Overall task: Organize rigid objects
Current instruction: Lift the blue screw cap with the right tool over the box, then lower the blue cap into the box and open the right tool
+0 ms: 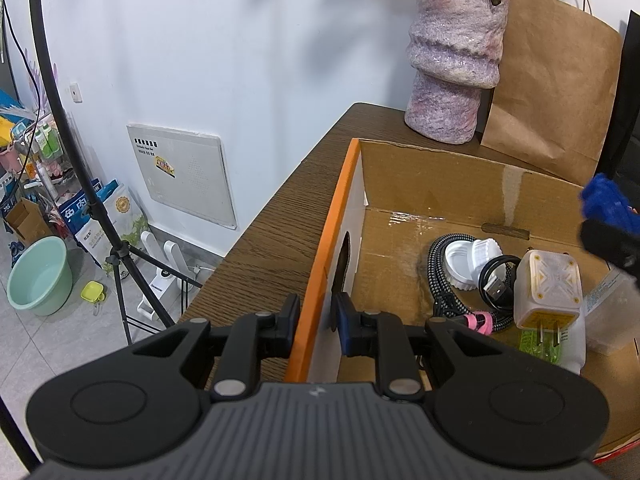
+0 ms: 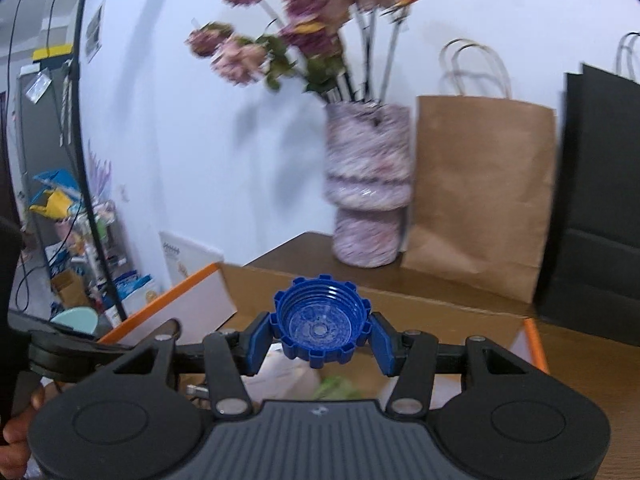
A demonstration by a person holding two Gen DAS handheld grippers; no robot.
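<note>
My left gripper (image 1: 316, 326) is shut on the orange-edged left wall of the cardboard box (image 1: 336, 208), one finger outside and one inside. In the box lie a braided cable (image 1: 440, 280), white lids (image 1: 472, 260), a plug adapter (image 1: 546, 292) and a clear plastic container (image 1: 612, 312). My right gripper (image 2: 320, 338) is shut on a blue ridged bottle cap (image 2: 320, 326), open side toward the camera, held above the box (image 2: 440, 308). The cap and right gripper also show in the left wrist view (image 1: 610, 200) above the box's right side.
A purple vase (image 1: 452, 60) with dried flowers (image 2: 304, 28), a brown paper bag (image 1: 556, 88) and a black bag (image 2: 596, 208) stand behind the box on the wooden table (image 1: 272, 232). A tripod (image 1: 116, 248), green basin (image 1: 38, 276) and clutter are on the floor at left.
</note>
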